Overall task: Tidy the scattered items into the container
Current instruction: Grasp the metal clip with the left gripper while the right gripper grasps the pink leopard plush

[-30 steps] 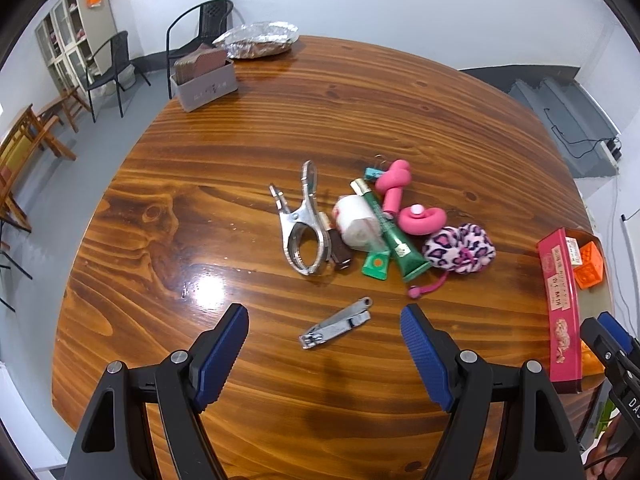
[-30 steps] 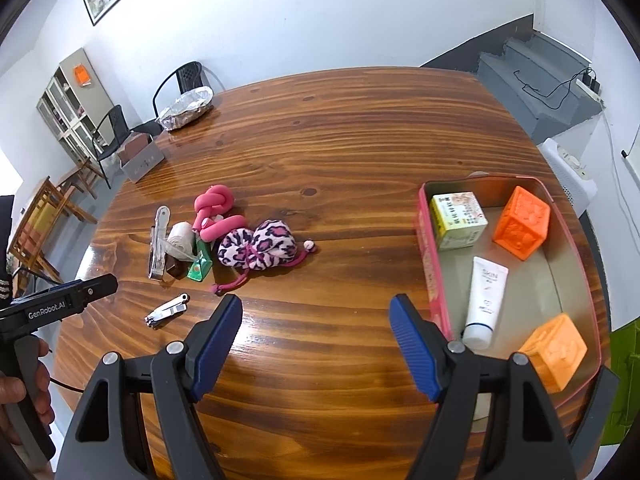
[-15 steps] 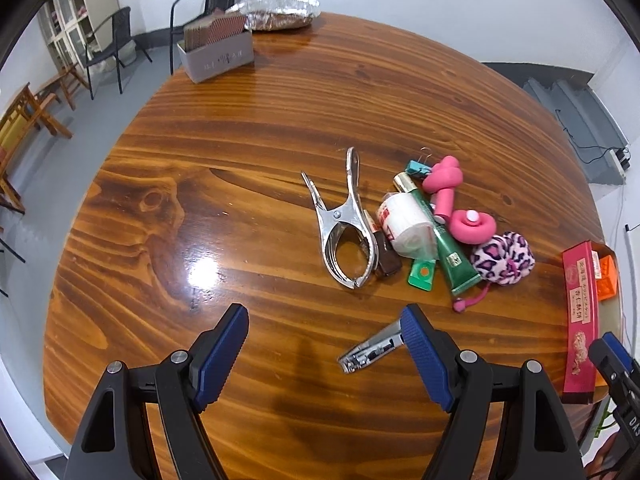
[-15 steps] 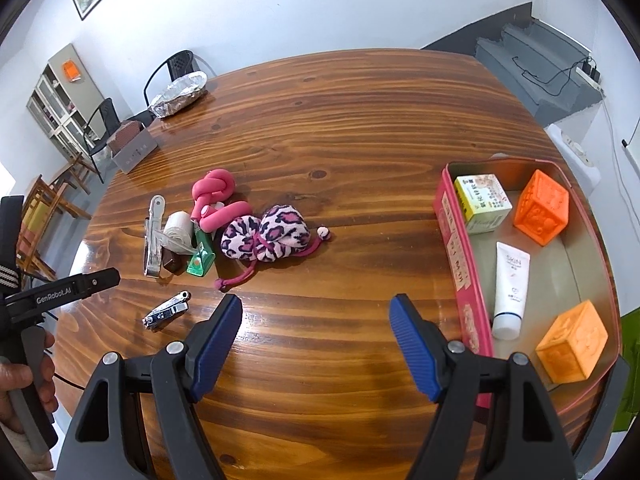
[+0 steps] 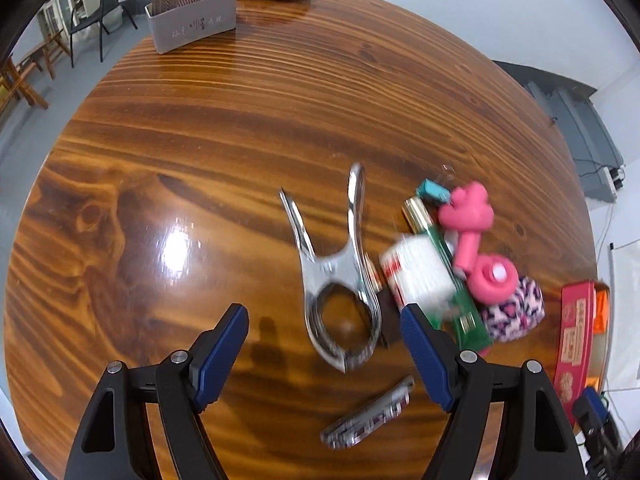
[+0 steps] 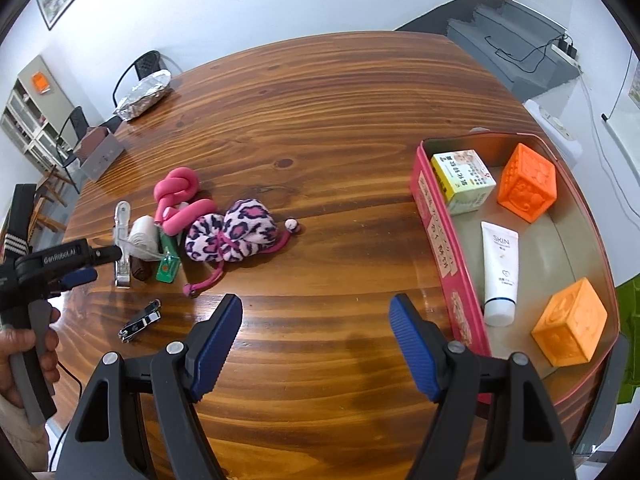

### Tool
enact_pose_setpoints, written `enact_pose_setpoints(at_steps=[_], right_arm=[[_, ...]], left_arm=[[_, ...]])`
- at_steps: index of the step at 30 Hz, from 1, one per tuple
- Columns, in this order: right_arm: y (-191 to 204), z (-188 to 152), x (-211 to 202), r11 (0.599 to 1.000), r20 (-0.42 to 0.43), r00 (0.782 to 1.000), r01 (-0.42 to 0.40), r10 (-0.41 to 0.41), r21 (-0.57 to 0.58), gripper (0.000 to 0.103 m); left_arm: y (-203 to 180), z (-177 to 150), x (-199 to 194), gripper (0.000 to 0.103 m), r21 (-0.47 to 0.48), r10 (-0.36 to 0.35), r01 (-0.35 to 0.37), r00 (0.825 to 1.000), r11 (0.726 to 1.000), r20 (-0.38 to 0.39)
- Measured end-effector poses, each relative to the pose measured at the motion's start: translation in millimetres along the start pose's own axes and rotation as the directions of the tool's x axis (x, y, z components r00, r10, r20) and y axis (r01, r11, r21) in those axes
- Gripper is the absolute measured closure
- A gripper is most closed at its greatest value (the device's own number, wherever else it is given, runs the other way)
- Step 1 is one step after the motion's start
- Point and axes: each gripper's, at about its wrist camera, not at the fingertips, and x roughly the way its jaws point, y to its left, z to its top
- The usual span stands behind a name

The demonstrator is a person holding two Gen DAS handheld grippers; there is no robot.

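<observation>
**Left gripper lines up on the metal clamp**

The left gripper (image 5: 322, 346) hovers with jaws spread and empty over the metal clamp (image 5: 340, 280), which lies flat on the tabletop (image 5: 200, 140) beside the pile; it should probably straddle the clamp's narrow body, not the looped end; the right gripper (image 6: 316, 344), jaws also spread, waits near the pink tin (image 6: 434, 232).

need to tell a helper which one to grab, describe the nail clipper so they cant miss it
On the round wooden table, look left of the red tin to the pile of small items around the pink leopard pouch. The nail clipper lies alone on bare wood at the near side of that pile, far smaller than the big metal clamp.
</observation>
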Motion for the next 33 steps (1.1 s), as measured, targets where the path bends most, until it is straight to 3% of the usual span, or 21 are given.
enact_pose_setpoints(at_steps=[10,16,20,33], right_arm=[[3.8,6.2,14.5,1.000,-0.030,0.999,0.013,-0.013,-0.001,0.024],[10.9,12.5,23.3,1.000,-0.042,0.999,0.007,-0.008,-0.024,0.024],[19.0,19.2,28.0,0.999,-0.037,0.999,-0.002,0.000,-0.051,0.024],[56.1,48.1,60.9,0.988,-0.027,0.999,-0.049,0.046,-0.147,0.024]], left_arm=[[9.3,21.2,23.1,0.025,-0.042,0.016,-0.016,1.000,0.999,-0.007],[-5.2,21.6,25.8,0.051,0.037,0.022,-0.023,1.000,0.999,0.017],[-5.1,20.1,24.8,0.062,0.053,0.031,-0.032,0.999,0.998,0.020],[34.2,10.4,-0.5,0.062,0.024,0.061,-0.062,0.997,0.998,0.046]])
